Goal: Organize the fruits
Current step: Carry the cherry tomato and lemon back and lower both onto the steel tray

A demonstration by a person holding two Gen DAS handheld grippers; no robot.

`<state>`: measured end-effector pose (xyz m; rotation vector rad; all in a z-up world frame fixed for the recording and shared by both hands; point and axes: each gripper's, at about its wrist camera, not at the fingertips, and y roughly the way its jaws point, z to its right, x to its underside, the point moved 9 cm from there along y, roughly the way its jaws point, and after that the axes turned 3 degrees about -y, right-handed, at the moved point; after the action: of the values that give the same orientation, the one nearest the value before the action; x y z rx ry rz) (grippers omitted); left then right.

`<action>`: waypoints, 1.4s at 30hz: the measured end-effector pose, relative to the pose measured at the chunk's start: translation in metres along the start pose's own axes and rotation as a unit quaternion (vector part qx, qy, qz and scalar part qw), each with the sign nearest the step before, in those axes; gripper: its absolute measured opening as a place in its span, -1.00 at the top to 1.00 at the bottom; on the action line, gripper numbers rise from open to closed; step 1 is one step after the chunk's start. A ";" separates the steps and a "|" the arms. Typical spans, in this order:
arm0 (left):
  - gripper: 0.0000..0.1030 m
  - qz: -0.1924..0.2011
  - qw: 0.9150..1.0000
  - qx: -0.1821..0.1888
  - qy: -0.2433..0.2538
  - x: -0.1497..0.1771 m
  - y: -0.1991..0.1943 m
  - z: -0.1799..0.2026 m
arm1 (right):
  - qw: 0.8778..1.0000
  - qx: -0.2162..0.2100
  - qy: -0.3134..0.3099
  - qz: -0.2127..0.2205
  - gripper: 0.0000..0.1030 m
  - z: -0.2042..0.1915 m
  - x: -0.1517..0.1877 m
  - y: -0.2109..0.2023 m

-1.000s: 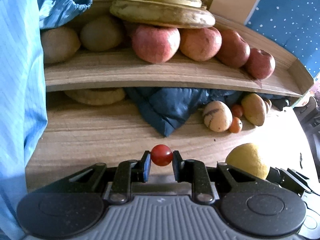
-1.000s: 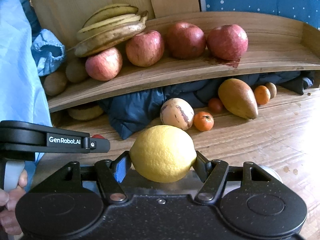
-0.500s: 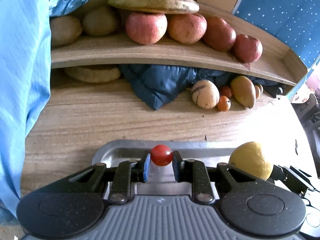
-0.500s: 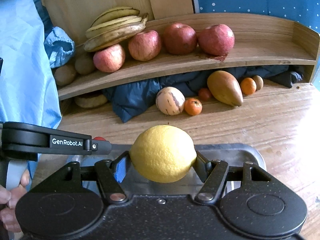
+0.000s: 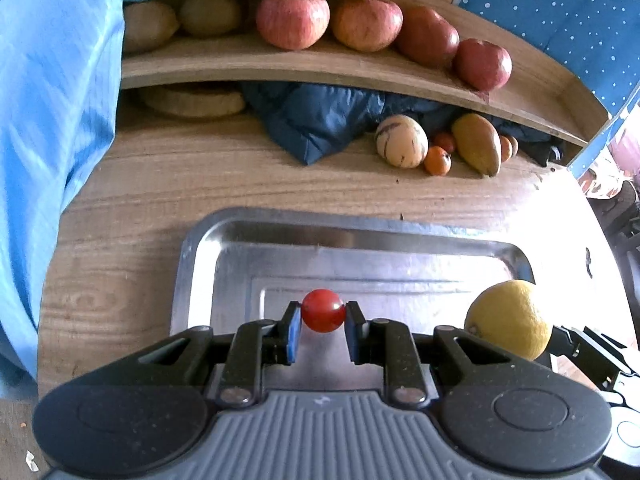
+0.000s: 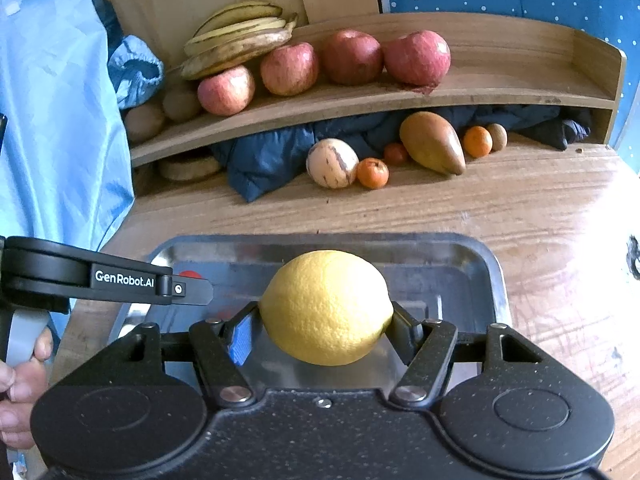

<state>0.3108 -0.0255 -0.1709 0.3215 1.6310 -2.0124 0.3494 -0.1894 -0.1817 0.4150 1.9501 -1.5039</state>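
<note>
Fruit was in both our grippers: the left gripper (image 5: 322, 330) was clamped on a small round red cherry tomato (image 5: 322, 315), and the right gripper (image 6: 325, 330) squeezed a large yellow lemon (image 6: 326, 307), both held above a shiny rectangular metal tray (image 5: 280, 240) on the wooden table (image 5: 160, 192). Beyond, red apples (image 6: 352, 62) and bananas (image 6: 236, 36) sat on a curved wooden shelf (image 6: 500, 80)

Four apples (image 6: 352, 62) (one lemon (image 6: 326, 308))
</note>
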 end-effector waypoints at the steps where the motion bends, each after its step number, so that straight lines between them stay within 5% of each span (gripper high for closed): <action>1: 0.52 0.003 1.000 0.000 -0.001 0.002 -0.001 0.000 | 1.000 -0.001 -0.001 -0.001 -0.32 0.000 0.002 -0.001; 42: 0.51 -0.011 0.999 -0.020 -0.034 0.060 -0.020 0.009 | 0.999 -0.014 -0.013 -0.036 -0.32 0.003 0.063 -0.033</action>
<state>0.2517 -0.0460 -0.1814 0.2196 1.6365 -1.9832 0.2832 -0.2100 -0.1984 0.3144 1.9817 -1.5187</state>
